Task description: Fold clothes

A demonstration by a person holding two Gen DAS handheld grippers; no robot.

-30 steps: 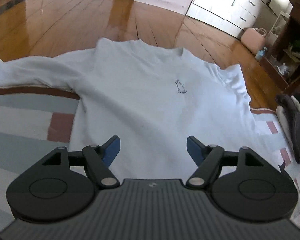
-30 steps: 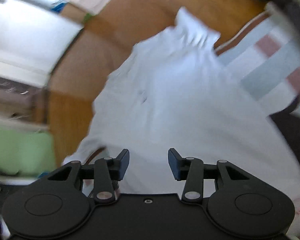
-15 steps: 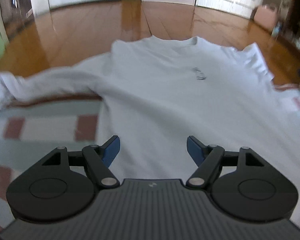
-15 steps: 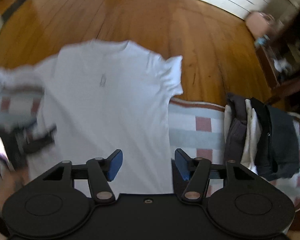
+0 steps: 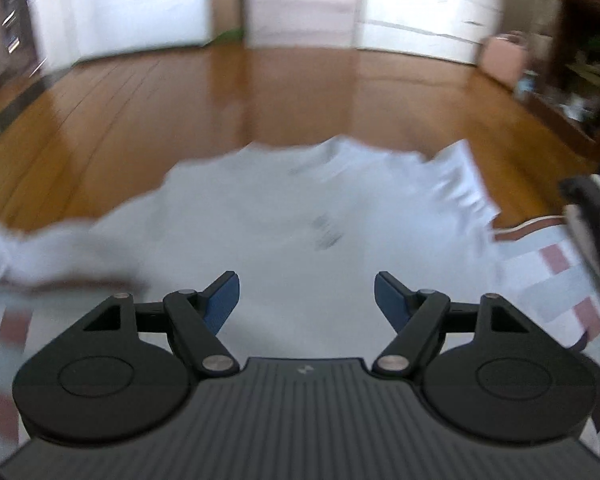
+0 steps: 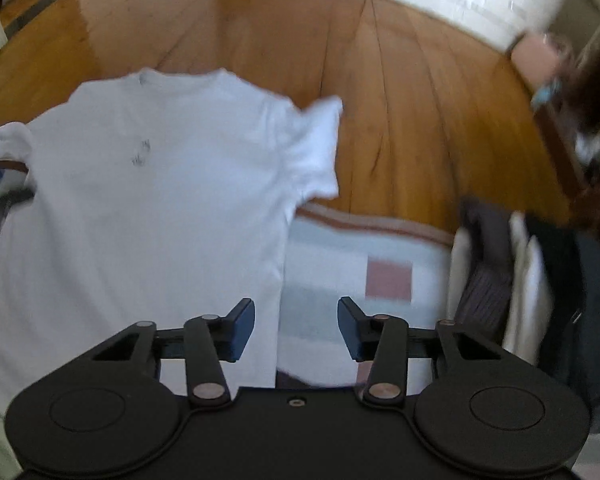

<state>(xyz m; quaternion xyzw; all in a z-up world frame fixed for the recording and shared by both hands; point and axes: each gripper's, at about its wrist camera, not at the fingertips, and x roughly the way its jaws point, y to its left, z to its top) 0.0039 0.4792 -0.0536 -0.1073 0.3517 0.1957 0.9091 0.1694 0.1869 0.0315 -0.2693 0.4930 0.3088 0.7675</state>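
— On the checked rug (image 6: 340, 256), what lies there?

— One white T-shirt (image 6: 148, 208), spread flat and face up, a small dark print (image 6: 141, 152) on its chest. Its collar and right sleeve (image 6: 320, 144) reach past the rug's edge onto the wooden floor (image 6: 400, 100).

— And the grippers over it?

— Two. The left gripper (image 5: 306, 296) hovers above the shirt's lower body, looking along it toward the collar, its blue fingers (image 5: 222, 300) spread wide with nothing between them. The right gripper (image 6: 296, 330) hangs over the shirt's right side seam, one finger above the cloth and the other above bare rug; its jaws are also parted and empty.

— Anything else nearby?

— One pile of dark and pale folded clothes (image 6: 512, 280) lies on the rug to the right, well apart from the shirt.

— What differs from half a second ago?

— The left view has tilted up, showing more floor and far wall, and blurs. The right gripper has moved closer to the seam; the shirt itself lies as before.
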